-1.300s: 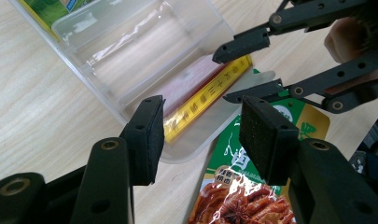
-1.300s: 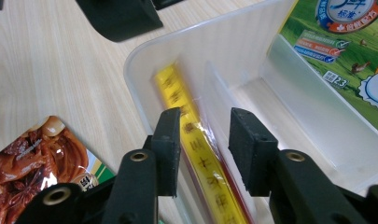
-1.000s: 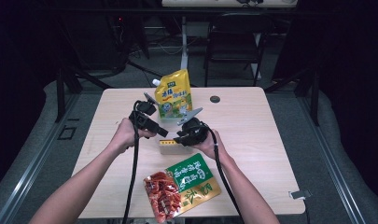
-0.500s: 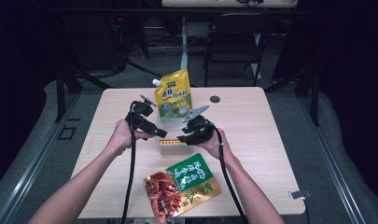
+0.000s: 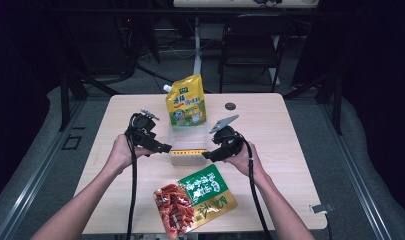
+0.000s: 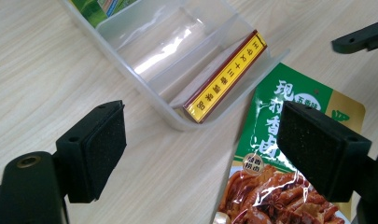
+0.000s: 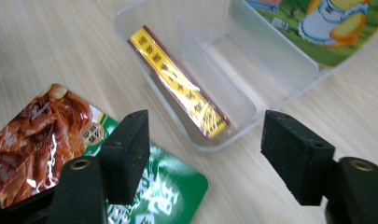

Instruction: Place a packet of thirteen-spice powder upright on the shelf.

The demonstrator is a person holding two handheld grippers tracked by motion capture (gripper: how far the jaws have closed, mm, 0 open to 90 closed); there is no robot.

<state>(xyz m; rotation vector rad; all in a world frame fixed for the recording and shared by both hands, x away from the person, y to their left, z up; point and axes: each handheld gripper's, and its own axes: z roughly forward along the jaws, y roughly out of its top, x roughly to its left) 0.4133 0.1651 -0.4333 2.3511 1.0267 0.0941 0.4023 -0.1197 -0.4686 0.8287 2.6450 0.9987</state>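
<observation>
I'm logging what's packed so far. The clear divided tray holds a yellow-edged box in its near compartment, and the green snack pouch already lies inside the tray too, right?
Not quite. The yellow-edged box does sit in the near compartment of the clear divided tray, but the green snack pouch lies on the table in front of the tray, not inside it. The high view shows this; both gripper views show the pouch outside the tray's rim.

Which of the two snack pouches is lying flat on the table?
The green pouch with the red food picture, nearest the person. It lies flat on the table, while the yellow spouted pouch stands upright at the far end of the clear bin.
</observation>
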